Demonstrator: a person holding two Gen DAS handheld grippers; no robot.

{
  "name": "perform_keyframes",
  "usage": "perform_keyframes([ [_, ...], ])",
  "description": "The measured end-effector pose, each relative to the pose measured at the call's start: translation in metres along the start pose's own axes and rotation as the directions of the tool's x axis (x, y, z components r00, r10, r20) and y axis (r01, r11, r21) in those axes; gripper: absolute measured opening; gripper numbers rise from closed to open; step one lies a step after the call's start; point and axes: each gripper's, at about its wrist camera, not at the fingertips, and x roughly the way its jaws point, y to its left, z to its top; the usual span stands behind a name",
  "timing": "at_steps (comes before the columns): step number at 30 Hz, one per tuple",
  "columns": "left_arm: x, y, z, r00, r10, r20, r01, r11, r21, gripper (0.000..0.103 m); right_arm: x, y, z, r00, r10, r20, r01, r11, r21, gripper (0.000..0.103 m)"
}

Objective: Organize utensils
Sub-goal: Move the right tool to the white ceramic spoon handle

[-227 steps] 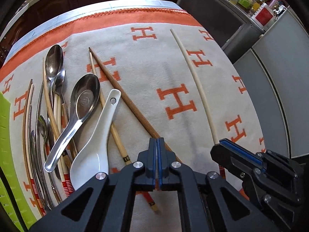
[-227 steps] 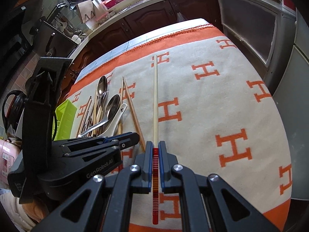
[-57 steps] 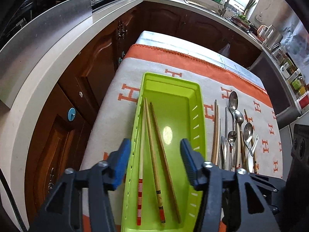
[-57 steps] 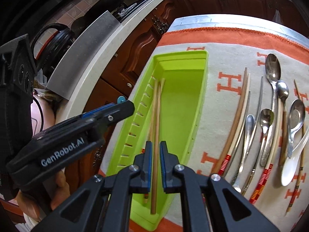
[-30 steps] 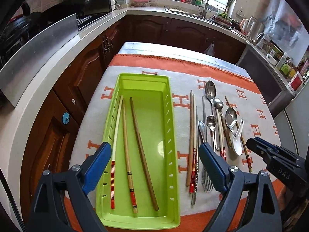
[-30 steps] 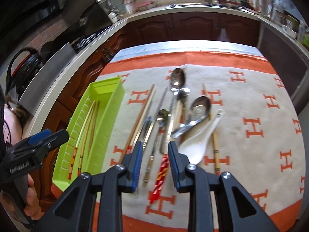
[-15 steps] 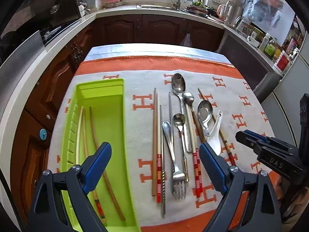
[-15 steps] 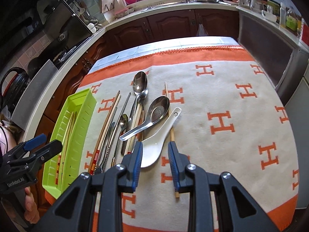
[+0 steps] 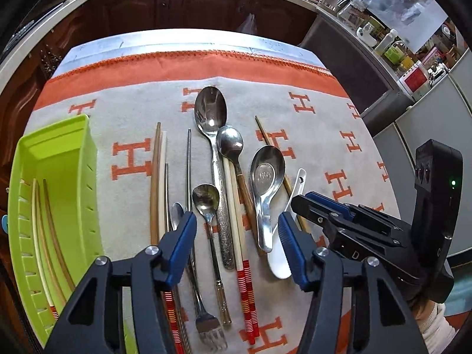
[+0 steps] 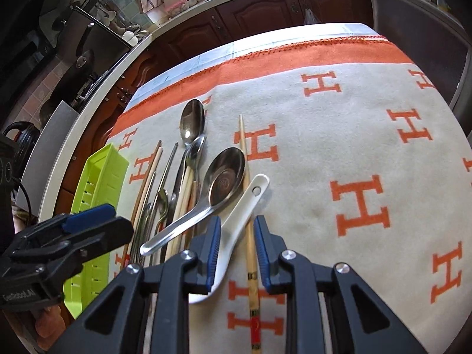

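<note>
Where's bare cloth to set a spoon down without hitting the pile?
Free: cloth right of the lone chopstick, and the orange band beyond the big spoon. Narrow strip between green tray and brown chopstick. Crowded in between.

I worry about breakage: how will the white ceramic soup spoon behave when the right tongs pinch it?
The white ceramic soup spoon looks glazed, so probably slippery between the open right tongs. It seems rigid and likely chips if dropped. The steel ladle-shaped spoon lies against it and may shift.
</note>
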Motion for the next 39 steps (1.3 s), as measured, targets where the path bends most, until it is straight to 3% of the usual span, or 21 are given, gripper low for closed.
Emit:
perform_keyframes([
  [9, 0.024, -0.003, 0.006, 0.998, -0.013, -0.059, 0.013, 1.0, -0.012, 0.051, 0.012, -0.003, 0.006, 1.0, 0.017, 0.02, -0.016, 1.0, -0.021, 0.0],
  [17, 0.034, -0.012, 0.011, 0.997, -0.036, -0.069, 0.036, 0.999, -0.008, 0.05, 0.002, -0.013, 0.0, 0.999, 0.031, 0.022, -0.03, 0.999, -0.02, 0.0],
  [22, 0.037, -0.016, 0.015, 0.996, -0.044, -0.075, 0.043, 0.999, -0.013, 0.046, -0.006, -0.019, -0.012, 0.985, 0.158, -0.063, -0.156, 0.987, 0.03, 0.002],
  [27, 0.034, -0.014, 0.014, 0.996, -0.05, -0.068, 0.048, 0.999, -0.023, 0.046, -0.012, -0.009, -0.025, 0.979, 0.177, -0.099, -0.176, 0.984, 0.017, 0.004],
  [39, 0.018, 0.009, 0.008, 0.998, -0.053, -0.04, 0.05, 0.996, -0.071, 0.046, 0.002, 0.006, -0.028, 0.994, 0.037, -0.107, -0.043, 0.998, -0.05, 0.005],
])
